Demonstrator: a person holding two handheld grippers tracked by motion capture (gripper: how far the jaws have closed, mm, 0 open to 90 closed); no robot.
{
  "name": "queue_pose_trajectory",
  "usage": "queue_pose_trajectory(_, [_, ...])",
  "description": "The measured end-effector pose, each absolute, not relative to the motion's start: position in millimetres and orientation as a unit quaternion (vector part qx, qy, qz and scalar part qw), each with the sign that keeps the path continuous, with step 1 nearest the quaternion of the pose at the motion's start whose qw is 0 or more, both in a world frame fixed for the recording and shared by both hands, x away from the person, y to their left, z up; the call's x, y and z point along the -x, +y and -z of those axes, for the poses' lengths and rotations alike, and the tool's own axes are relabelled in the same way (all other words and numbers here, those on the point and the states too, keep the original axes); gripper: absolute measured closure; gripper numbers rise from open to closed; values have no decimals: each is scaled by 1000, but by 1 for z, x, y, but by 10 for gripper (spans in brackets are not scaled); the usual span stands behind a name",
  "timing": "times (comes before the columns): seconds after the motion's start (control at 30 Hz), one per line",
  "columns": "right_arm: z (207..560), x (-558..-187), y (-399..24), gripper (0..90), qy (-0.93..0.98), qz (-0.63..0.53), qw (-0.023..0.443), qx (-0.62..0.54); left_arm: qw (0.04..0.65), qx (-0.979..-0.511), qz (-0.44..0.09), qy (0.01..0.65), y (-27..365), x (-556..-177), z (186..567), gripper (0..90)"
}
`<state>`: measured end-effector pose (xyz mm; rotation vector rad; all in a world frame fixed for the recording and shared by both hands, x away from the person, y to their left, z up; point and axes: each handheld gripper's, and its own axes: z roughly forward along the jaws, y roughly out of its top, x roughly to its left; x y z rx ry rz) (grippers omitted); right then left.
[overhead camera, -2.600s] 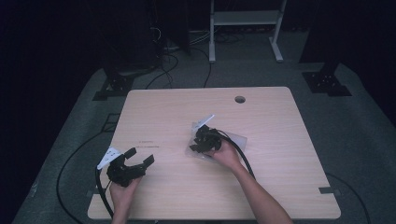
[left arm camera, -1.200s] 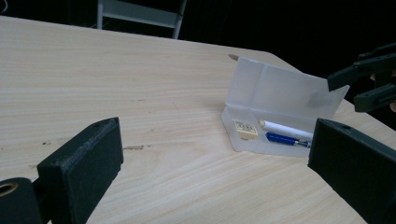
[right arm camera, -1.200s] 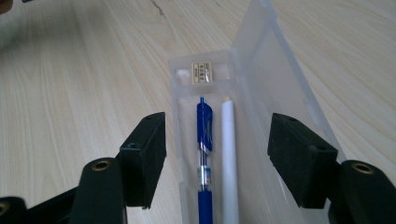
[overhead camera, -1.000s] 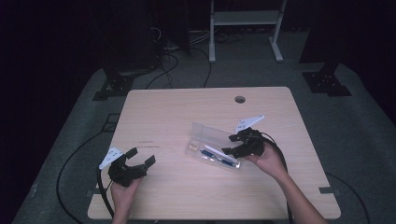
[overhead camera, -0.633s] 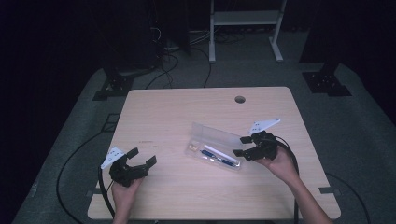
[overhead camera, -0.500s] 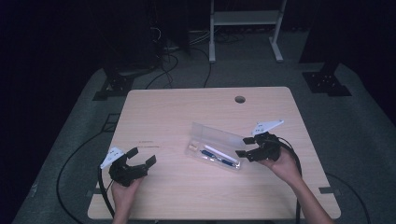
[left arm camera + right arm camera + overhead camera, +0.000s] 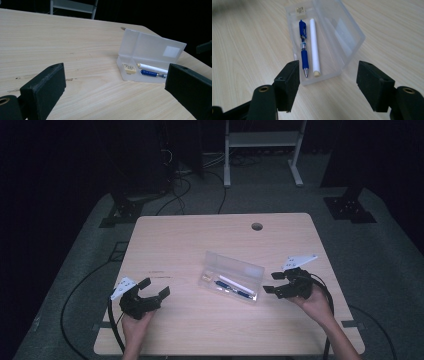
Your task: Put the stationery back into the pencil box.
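Clear case point(image 7: 234, 277) open; right gripper point(image 7: 278, 287) withdrawn.

We find the open case point(image 7: 235, 276) lying mid-bench point(image 7: 190, 240) between our left gripper point(image 7: 152, 290) and right gripper point(image 7: 272, 282), with the pen point(image 7: 303, 47), stick point(image 7: 314, 47) and eraser point(image 7: 300, 10) inside it.

Bare tabletop point(image 7: 170, 245) lies open from 9 to 12 o'clock of the open pencil case point(image 7: 232, 276); its raised lid point(image 7: 240, 265) blocks the 1 o'clock side.
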<state>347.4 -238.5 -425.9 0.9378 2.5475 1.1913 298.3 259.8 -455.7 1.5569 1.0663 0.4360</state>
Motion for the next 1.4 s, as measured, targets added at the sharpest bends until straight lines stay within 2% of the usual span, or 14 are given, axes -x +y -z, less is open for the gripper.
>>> queue_pose_trajectory(1.4, [457,-316,-284,342,846,-387,86,-357,565,-662,-186,455,259,-298,456,21])
